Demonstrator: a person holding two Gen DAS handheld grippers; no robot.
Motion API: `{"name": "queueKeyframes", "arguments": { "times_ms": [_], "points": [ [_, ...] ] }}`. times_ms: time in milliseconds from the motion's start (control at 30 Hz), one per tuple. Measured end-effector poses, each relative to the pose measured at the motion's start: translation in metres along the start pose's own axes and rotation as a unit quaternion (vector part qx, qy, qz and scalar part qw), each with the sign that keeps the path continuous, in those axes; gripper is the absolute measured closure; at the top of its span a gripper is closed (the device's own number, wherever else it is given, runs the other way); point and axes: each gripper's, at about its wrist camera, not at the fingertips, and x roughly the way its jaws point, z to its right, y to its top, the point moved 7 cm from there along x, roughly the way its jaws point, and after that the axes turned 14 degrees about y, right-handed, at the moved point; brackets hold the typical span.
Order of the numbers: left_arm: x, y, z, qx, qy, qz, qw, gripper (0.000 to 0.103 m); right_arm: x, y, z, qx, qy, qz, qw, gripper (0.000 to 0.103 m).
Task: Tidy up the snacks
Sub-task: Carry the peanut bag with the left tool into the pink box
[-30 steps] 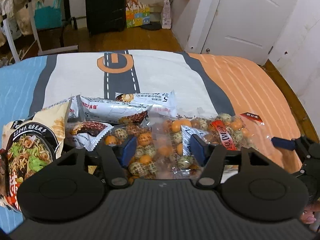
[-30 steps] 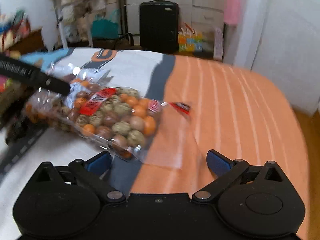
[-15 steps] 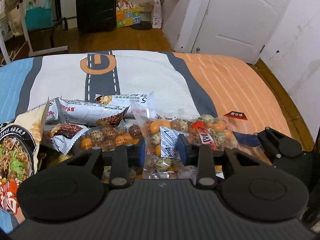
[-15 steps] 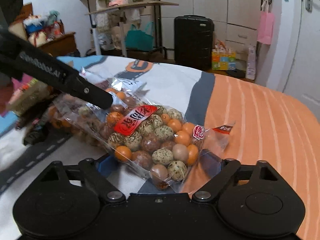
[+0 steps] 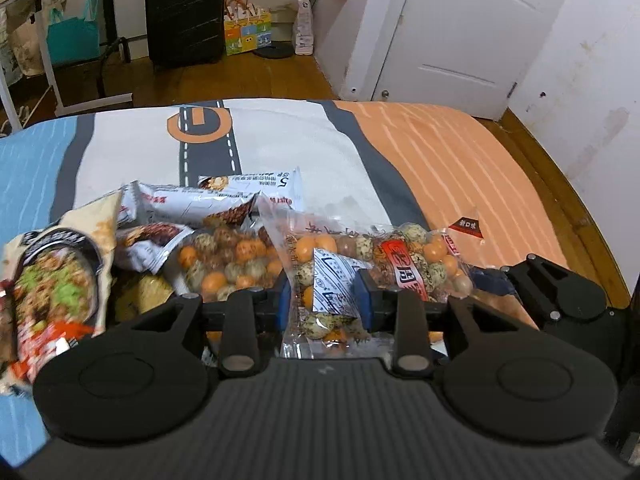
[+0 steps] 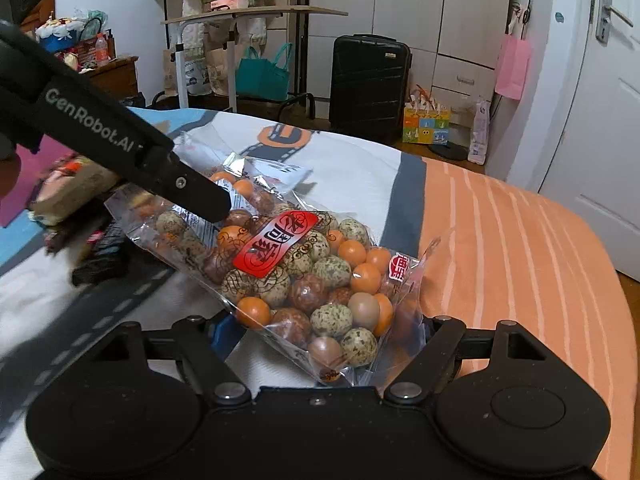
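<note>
The left hand-held gripper [image 5: 323,298] has its blue pads pinched in on the near end of the clear bag of coated nuts [image 5: 372,266], right over the white sachet inside, so it has a firm hold on that bag. The right hand-held gripper [image 6: 320,332] sits around the bag's other end, jaws wide, the bag [image 6: 304,276] lying between them; whether the fingers touch the plastic, I cannot tell from here. The bag rests on the bed [image 5: 460,168], at the border of the grey stripe and the orange panel, with a second bag of nuts [image 5: 224,260], white snack packets [image 5: 192,208] and a noodle pack [image 5: 56,280] crowded just beside it on the left. To do this well, I'd say the right side should close on the flat sealed edge instead of the bulging nuts, which would roll and slip. Then both ends should rise together, level, so the load doesn't shift to one end. The lift should clear the neighbouring packets before any sideways move, or they could drag along.
</note>
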Motion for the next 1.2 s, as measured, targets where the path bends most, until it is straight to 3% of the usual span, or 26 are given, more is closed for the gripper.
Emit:
{"name": "queueKeyframes", "arguments": {
  "times_ms": [200, 433, 700, 967, 1033, 1200],
  "points": [
    [-0.045, -0.012, -0.011, 0.015, 0.001, -0.018, 0.9997, 0.07, -0.029, 0.007, -0.036, -0.008, -0.001, -0.017, 1.0, 0.022],
    [-0.096, -0.038, -0.046, 0.006, 0.006, -0.057, 0.9983, 0.066, -0.052, 0.014, -0.096, -0.018, 0.035, -0.055, 0.998, 0.022],
    [-0.16, -0.068, -0.11, -0.014, 0.045, -0.084, 0.9954, 0.066, -0.063, 0.031, -0.18, -0.064, 0.08, -0.07, 0.992, 0.022],
    [-0.207, -0.083, -0.179, -0.038, 0.073, -0.097, 0.9918, 0.066, -0.066, 0.026, -0.2, -0.087, 0.121, -0.081, 0.986, 0.021],
    [-0.213, -0.085, -0.2, -0.059, 0.072, -0.096, 0.9911, 0.065, -0.061, 0.032, -0.194, -0.089, 0.126, -0.092, 0.984, 0.021],
    [-0.216, -0.083, -0.253, -0.105, 0.072, -0.099, 0.9869, 0.065, -0.04, 0.06, -0.23, -0.139, 0.12, -0.107, 0.977, 0.021]
  ]
}}
